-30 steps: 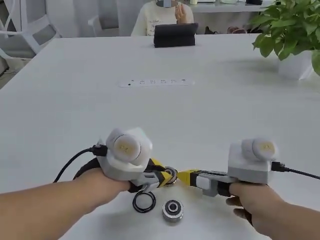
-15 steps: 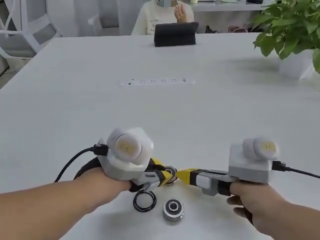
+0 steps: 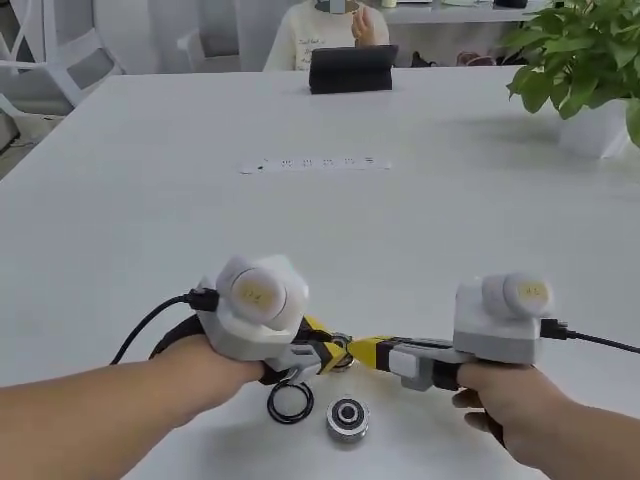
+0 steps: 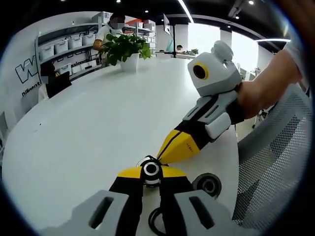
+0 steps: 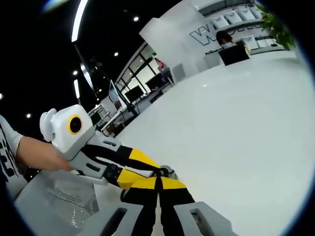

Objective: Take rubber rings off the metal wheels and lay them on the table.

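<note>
Scanning big to small: white worktop (image 3: 450,230) runs the whole head view, with a potted plant (image 3: 580,50) at the far right corner and a power strip (image 3: 310,163) lying mid-way up. All work sits at the near edge.

The left hand-held gripper (image 3: 335,356) points right and its jaws are clamped on a small metal wheel (image 4: 151,170), held just off the worktop. In the left gripper view a dark band shows round its rim, so I judge the rubber is on this one.

The right hand-held gripper (image 3: 360,352) points left, nose to nose with it. Its jaws are drawn together to a point touching the held wheel's edge. I cannot tell whether any rubber is pinched between them.

Just below the tips, a second wheel (image 3: 347,417) lies flat on the worktop, bare metal with no ring. Just beside it on the left is a loose black rubber ring (image 3: 289,402), also lying flat.

My read on progress: one ring off, one being worked.

Handling guess:
- The wheel is stiff, smooth and a bit slippery, so I'd keep it gripped across its flat faces.
- The ring is light, soft and stretchy, likely seated in a groove.
- I'd nip a small bite of the ring at the outer rim and peel sideways, not straight out, or it may snap back or pull the wheel loose.
</note>
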Demonstrator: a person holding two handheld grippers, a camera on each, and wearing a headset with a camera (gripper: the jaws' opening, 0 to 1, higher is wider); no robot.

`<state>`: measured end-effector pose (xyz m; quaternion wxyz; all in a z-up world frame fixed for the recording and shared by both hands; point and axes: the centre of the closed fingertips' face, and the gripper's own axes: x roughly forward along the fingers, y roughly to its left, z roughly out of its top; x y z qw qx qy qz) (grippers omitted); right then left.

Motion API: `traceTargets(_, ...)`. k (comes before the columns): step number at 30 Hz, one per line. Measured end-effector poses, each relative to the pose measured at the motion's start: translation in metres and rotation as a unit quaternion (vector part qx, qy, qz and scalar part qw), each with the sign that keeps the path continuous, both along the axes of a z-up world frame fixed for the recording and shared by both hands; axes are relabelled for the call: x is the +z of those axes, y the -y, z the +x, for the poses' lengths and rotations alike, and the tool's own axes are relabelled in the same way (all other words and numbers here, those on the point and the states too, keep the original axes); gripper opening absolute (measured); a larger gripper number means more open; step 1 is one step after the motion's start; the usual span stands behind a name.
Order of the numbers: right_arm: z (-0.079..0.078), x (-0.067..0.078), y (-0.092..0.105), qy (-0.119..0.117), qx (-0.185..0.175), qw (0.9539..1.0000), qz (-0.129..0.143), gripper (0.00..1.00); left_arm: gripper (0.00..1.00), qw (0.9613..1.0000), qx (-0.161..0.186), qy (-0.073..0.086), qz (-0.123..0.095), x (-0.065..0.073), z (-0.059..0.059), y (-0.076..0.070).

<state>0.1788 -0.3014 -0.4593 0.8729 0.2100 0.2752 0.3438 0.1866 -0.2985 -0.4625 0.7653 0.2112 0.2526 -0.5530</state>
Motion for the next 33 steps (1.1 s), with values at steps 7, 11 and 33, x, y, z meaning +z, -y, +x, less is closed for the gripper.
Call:
traceTargets(7, -0.001, 0.003, -0.003, 0.002, 0.011, 0.9999, 0.005, 0.0, 0.06, 1.0, -0.002, 0.0, 0.0, 0.0, -0.001, 0.0)
traceTargets(11, -0.002, 0.004, -0.004, 0.003, 0.015, 0.9999, 0.006, 0.0, 0.06, 1.0, -0.003, 0.001, 0.0, 0.0, -0.001, 0.0)
traceTargets(33, -0.01, 0.014, -0.009, 0.009, 0.047, 0.9983, 0.033, 0.0, 0.07, 1.0, -0.004, 0.001, -0.001, 0.0, -0.002, 0.0)
